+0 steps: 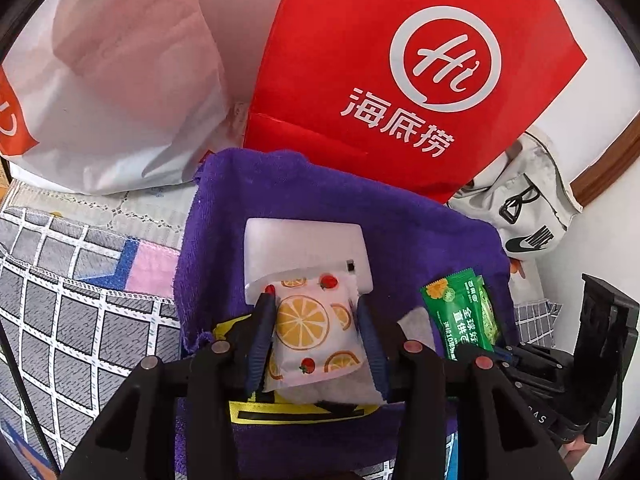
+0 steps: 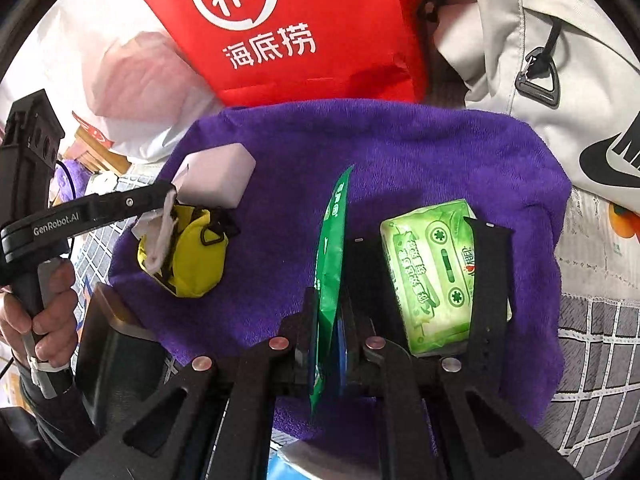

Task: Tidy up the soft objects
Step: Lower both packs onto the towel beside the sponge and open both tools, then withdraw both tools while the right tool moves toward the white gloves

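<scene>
- Purple towel (image 2: pixel 400 152) covers a grid-patterned bed (image 1: pixel 60 280); a red bag (image 1: pixel 400 60) stands at the far edge.
- Left hand-held gripper (image 1: pixel 316 320) pinches a fruit-print packet (image 1: pixel 312 332) above a yellow pouch (image 2: pixel 192 256), near a white block (image 1: pixel 304 248).
- Right hand-held gripper (image 2: pixel 326 320) is clamped narrow on a green sachet (image 2: pixel 330 264).
- Green tissue pack (image 2: pixel 436 276) lies right of it, under a black strap (image 2: pixel 486 288).

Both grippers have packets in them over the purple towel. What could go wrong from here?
1. The right gripper pinches the green snack packet by a thin edge; it could slip or swing into the green tissue pack beside it.
2. The left gripper holds the fruit-print packet just above the white block and yellow pouch; lowering may shove them.
3. The grippers sit close together and could collide.
</scene>
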Tool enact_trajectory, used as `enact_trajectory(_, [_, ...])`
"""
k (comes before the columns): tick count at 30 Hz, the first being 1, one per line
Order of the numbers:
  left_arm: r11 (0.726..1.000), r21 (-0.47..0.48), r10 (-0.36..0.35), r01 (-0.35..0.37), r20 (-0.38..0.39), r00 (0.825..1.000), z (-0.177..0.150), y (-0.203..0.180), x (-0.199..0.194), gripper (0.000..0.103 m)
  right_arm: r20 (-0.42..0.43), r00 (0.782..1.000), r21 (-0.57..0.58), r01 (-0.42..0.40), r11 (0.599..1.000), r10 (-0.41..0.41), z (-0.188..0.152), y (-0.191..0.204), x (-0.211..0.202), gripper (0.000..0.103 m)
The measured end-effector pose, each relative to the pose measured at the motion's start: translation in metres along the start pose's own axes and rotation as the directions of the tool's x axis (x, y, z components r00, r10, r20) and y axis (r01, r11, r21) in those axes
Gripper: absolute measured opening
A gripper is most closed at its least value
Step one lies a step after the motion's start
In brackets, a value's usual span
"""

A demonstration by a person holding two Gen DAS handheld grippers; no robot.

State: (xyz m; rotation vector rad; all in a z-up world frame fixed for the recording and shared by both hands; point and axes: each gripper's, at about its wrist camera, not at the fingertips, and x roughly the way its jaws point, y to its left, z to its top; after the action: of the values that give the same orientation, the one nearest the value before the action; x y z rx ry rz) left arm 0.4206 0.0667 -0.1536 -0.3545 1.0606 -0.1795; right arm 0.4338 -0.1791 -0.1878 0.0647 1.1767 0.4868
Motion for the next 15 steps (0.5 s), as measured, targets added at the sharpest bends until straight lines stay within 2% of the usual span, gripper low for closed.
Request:
enact_trajectory(2, [1.000,-0.005,-0.012,0.012,-0.005,1.000,0.000,0.000,-0.001,0.043,0.000,1.000,-0.006,0.010,1.000,-0.010,0.001,0.001,0.000,0.010])
enact_trajectory(4, [1.000,0.000,-0.018,0.018,-0.004,1.000,0.000,-0.002,-0.002,0.048,0.006,1.000,-0.011,0.018,1.000,-0.017,0.000,0.001,-0.004,0.015])
enact_trajectory(6, [1.000,-0.001,-0.018,0.018,0.000,1.000,0.001,-0.003,-0.006,0.059,0.023,0.999,-0.021,0.033,0.999,-0.032,0.000,0.001,-0.010,0.032])
enact_trajectory(8, [1.000,-0.005,-0.016,0.016,0.009,1.000,0.001,-0.003,-0.011,0.061,0.055,0.997,-0.036,0.059,0.998,-0.057,0.000,0.003,-0.018,0.040])
enact_trajectory(15, [1.000,-0.004,0.011,-0.011,0.039,0.999,-0.005,-0.004,-0.041,0.061,0.146,0.987,-0.045,0.070,0.997,-0.063,-0.003,0.015,-0.055,0.045])
